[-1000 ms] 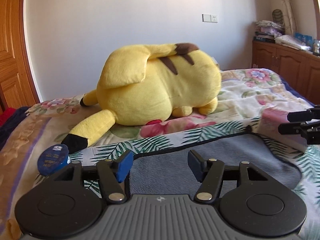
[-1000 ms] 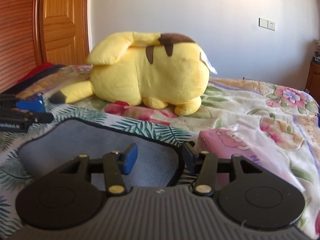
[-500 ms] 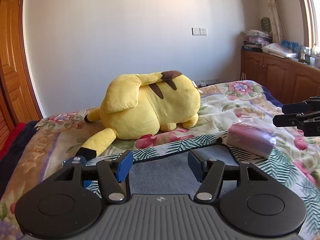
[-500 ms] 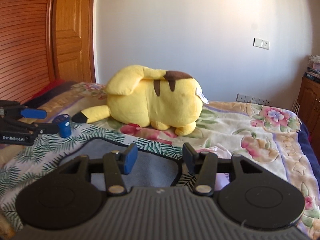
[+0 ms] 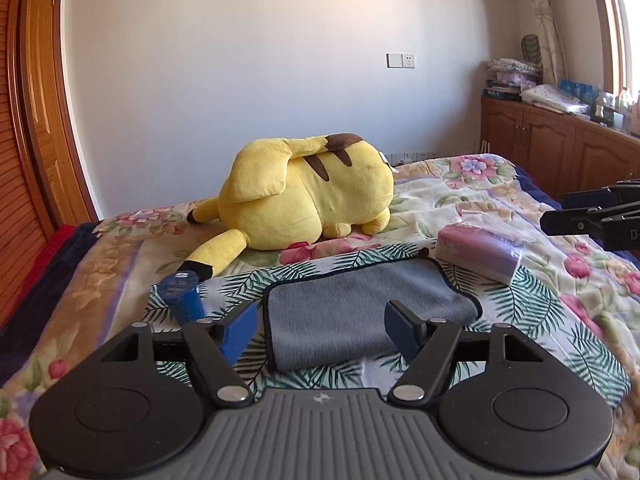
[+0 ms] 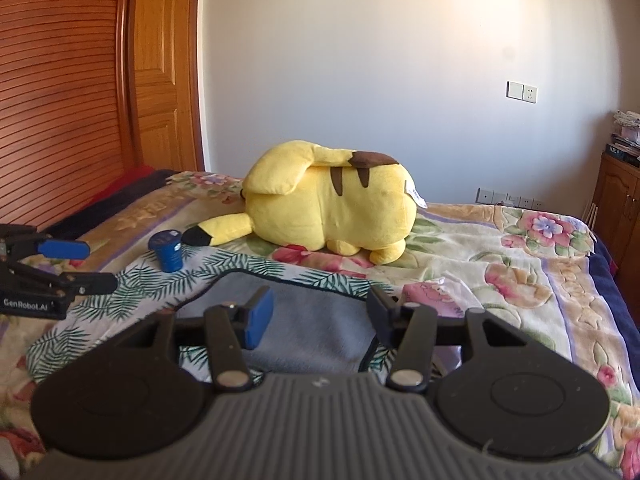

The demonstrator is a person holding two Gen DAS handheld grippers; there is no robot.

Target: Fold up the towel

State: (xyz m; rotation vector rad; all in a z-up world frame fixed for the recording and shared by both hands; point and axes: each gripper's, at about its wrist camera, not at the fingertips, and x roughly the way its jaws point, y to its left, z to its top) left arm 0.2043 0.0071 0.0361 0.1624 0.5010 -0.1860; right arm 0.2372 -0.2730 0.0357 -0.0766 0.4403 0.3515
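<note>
Jaws of both grippers gape, empty, above the folded gray towel [image 5: 360, 304] lying flat on the bed [image 5: 460, 196].

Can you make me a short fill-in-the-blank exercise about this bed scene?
1. The towel is the color ____.
2. The plush toy lies ____ the towel, toward the wall.
3. Both the left gripper and right gripper have their jaws ____.

Missing words: gray; behind; open
</note>
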